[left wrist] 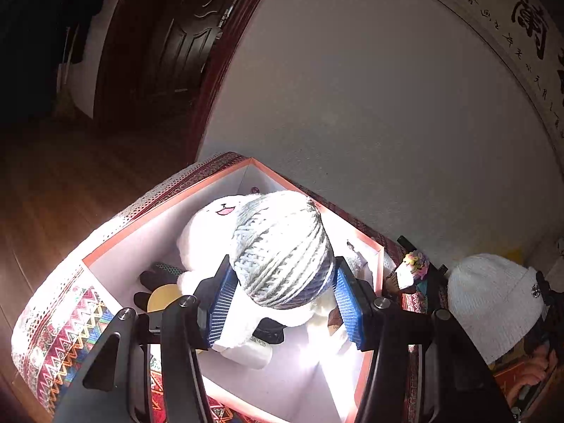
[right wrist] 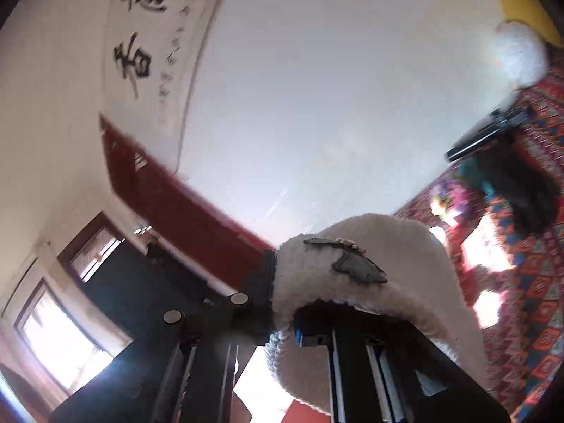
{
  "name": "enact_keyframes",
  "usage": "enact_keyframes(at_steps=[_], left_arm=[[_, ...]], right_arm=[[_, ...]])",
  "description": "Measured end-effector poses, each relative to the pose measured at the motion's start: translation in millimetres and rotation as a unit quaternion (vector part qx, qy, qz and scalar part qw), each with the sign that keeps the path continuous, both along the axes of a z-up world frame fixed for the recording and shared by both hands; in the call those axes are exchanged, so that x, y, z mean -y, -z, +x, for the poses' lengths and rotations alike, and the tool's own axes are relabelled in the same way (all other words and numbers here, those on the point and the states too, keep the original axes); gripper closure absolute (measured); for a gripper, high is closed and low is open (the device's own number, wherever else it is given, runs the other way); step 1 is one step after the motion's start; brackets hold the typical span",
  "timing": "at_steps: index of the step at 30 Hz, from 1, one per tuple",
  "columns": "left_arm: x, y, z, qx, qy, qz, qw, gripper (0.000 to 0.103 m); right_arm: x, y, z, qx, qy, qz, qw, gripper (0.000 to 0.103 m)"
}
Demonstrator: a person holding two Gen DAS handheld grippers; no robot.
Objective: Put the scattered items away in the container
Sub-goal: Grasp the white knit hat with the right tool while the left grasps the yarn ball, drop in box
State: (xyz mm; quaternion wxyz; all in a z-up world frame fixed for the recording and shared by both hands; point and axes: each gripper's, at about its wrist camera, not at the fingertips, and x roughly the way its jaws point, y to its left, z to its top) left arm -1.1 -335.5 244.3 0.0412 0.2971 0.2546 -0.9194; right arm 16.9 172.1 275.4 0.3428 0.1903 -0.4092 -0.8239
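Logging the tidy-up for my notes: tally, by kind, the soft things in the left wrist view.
yarn ball: 1
plush toy: 1
hat: 1
Total: 3

Box sits on patterned cloth, wall behind it. Plush toy lies in box; yarn ball above it, between left gripper pads. Knit hat right of box. Door far left.
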Motion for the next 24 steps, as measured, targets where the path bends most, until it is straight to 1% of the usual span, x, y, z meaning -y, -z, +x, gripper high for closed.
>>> enact_keyframes(at_steps=[2,3,4,5,6,8,9,11,12,16,18,19,20,21,22,23,24], left_arm=[[2.8,9.3,-7.6,0.014,0.0,-0.006,0.9999,0.048],[3.7,13.2,-11.5,0.023,0.002,-0.012,0.9997,0.043],[5.1,15.3,-13.8,0.032,0.002,-0.016,0.9994,0.04],[7.6,14.9,-13.4,0.036,-0.004,-0.018,0.9992,0.04],[11.5,11.8,-10.3,0.034,-0.011,-0.019,0.9992,0.039],[23.4,0.9,2.5,0.011,-0.028,-0.015,0.9994,0.029],[30.7,-4.8,11.0,-0.004,-0.041,-0.014,0.9991,0.019],[39.8,-14.2,21.2,-0.024,-0.065,-0.012,0.9975,0.018],[45.0,-15.9,24.6,-0.025,-0.072,-0.011,0.997,0.018],[55.3,-10.9,24.5,-0.012,-0.074,-0.006,0.9971,0.018],[54.5,-6.8,24.0,0.001,-0.069,-0.013,0.9975,0.018],[53.5,-4.8,23.0,0.006,-0.067,-0.019,0.9975,0.018],[52.3,-3.5,22.3,0.01,-0.065,-0.024,0.9975,0.018],[51.1,-2.6,22.2,0.013,-0.064,-0.029,0.9975,0.018],[50.0,-1.5,21.8,0.016,-0.062,-0.033,0.9974,0.018],[49.1,-0.2,21.4,0.019,-0.059,-0.037,0.9974,0.018],[48.4,0.9,22.0,0.021,-0.057,-0.04,0.9974,0.018]], right_arm=[[46.4,-7.2,-3.5,-0.005,-0.054,-0.012,0.998,0.096],[68.3,-10.0,-7.5,-0.006,-0.078,-0.016,0.997,0.096],[90.5,-12.9,-11.7,-0.008,-0.098,-0.016,0.995,0.096],[110.8,-14.9,-20.8,-0.009,-0.114,-0.013,0.993,0.096],[129.2,-16.2,-31.1,-0.01,-0.128,-0.009,0.992,0.096],[162.5,-18.9,-36.9,-0.014,-0.157,0.002,0.987,0.096],[178.2,-20.6,-37.4,-0.017,-0.167,0.009,0.986,0.096],[202.8,-23.7,-36.7,-0.029,-0.176,0.029,0.983,0.096],[213.6,-25.0,-36.1,-0.036,-0.18,0.038,0.982,0.096],[245.1,-20.4,-36.4,-0.059,-0.208,0.062,0.974,0.096],[262.7,-4.8,-47.7,-0.045,-0.228,0.091,0.968,0.096],[275.1,9.1,-57.3,-0.023,-0.238,0.118,0.964,0.096],[287.2,27.2,-69.2,0.011,-0.241,0.153,0.958,0.096],[300.1,50.3,-82.5,0.054,-0.242,0.199,0.948,0.095],[313.0,76.9,-95.6,0.097,-0.25,0.251,0.93,0.095],[324.2,105.3,-106.0,0.129,-0.265,0.295,0.909,0.098],[332.0,129.5,-113.8,0.144,-0.287,0.314,0.893,0.098]])
